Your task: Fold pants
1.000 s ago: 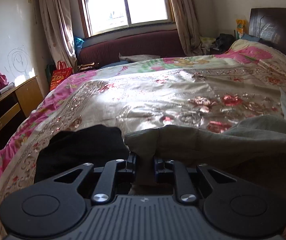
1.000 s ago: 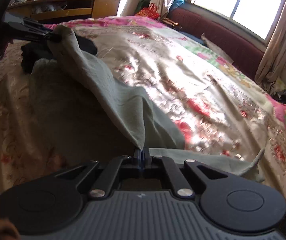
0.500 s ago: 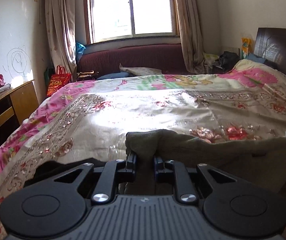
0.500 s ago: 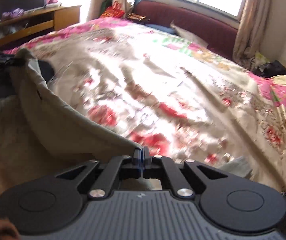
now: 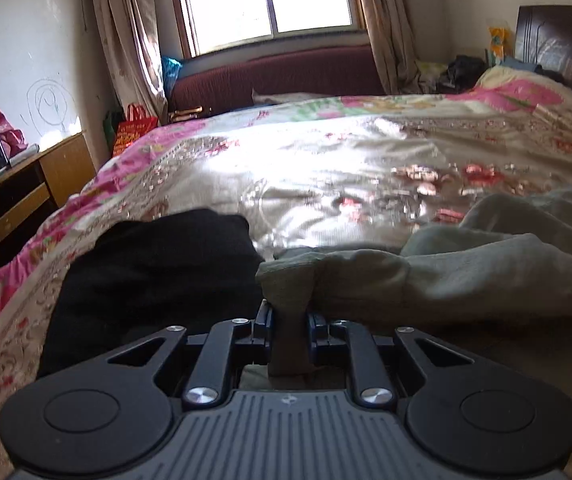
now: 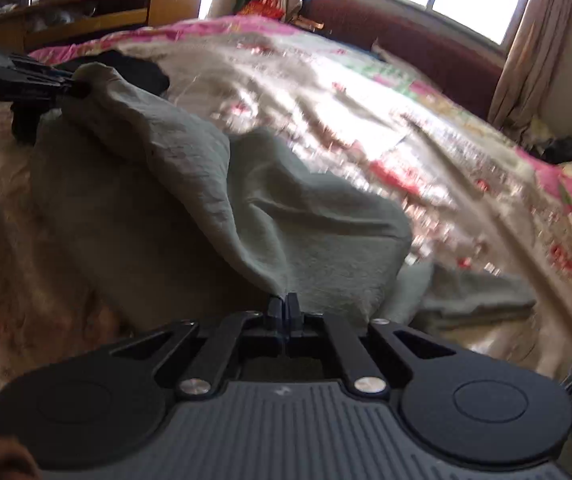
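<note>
Left gripper (image 5: pixel 289 322) clamped a bunched pants (image 5: pixel 426 280) edge | right gripper (image 6: pixel 284 307) pinched pants fabric | black garment (image 5: pixel 158 264) lay touching the pants

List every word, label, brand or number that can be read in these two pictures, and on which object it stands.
No text can be read.
Red bag by the curtain: gold print, too small to read.
Left gripper and right gripper: each body bears a small embossed mark, no letters legible.
Wall: a scribbled drawing, no words.
</note>
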{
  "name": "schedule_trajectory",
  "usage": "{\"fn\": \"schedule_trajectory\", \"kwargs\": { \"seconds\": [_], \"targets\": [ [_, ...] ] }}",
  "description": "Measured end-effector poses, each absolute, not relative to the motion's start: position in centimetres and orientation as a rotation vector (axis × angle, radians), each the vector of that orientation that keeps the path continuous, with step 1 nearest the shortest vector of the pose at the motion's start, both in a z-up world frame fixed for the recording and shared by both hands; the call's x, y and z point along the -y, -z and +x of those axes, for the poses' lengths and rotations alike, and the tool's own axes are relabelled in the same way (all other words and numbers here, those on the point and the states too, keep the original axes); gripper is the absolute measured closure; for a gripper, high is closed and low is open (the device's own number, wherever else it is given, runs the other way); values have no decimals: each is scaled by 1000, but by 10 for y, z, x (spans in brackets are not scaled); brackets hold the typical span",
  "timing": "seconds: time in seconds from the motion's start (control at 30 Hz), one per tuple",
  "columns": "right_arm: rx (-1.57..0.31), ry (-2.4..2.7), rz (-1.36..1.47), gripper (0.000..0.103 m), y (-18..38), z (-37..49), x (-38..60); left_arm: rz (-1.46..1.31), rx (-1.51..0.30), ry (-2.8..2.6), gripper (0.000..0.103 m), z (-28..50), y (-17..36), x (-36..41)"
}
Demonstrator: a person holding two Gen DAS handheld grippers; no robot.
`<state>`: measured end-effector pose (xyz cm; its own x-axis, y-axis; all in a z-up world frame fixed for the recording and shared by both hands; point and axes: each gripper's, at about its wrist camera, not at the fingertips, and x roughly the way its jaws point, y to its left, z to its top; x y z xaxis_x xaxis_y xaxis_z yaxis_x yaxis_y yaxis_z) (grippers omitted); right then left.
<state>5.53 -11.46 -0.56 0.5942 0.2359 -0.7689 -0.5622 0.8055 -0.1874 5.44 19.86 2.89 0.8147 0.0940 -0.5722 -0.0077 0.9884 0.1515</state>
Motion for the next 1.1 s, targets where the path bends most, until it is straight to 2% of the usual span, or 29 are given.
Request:
{"fn": "schedule_trajectory", "kwargs": {
  "seconds": [0.1,0.33,0.67,0.8,0.87,0.93,0.97,1.07,1.1],
  "targets": [
    [-762,-474,-580,102,28,38,103,183,-638,-71,70,40,-13,-194],
    [-695,-523,-561,102,-6,36,93,145,-570,-90,70,34,-30,-200],
    [-735,-571,-696,100,11,22,95,188,-683,-150,70,0,-7,-217],
    [-725,-605,-753,97,6,11,98,131,-660,-176,70,-9,-27,-232],
    [-724,-605,-739,96,-3,7,100,114,-615,-135,65,-13,-46,-231],
    [-693,-624,-711,96,-15,5,97,113,-575,-75,45,-12,-58,-225],
    [-670,-644,-700,94,-21,5,92,123,-562,-47,42,-8,-61,-221],
    [-615,-725,-647,75,-28,12,66,175,-577,14,40,11,-54,-210],
    [-599,-761,-632,74,-27,17,55,188,-602,34,40,19,-49,-207]
  ]
}}
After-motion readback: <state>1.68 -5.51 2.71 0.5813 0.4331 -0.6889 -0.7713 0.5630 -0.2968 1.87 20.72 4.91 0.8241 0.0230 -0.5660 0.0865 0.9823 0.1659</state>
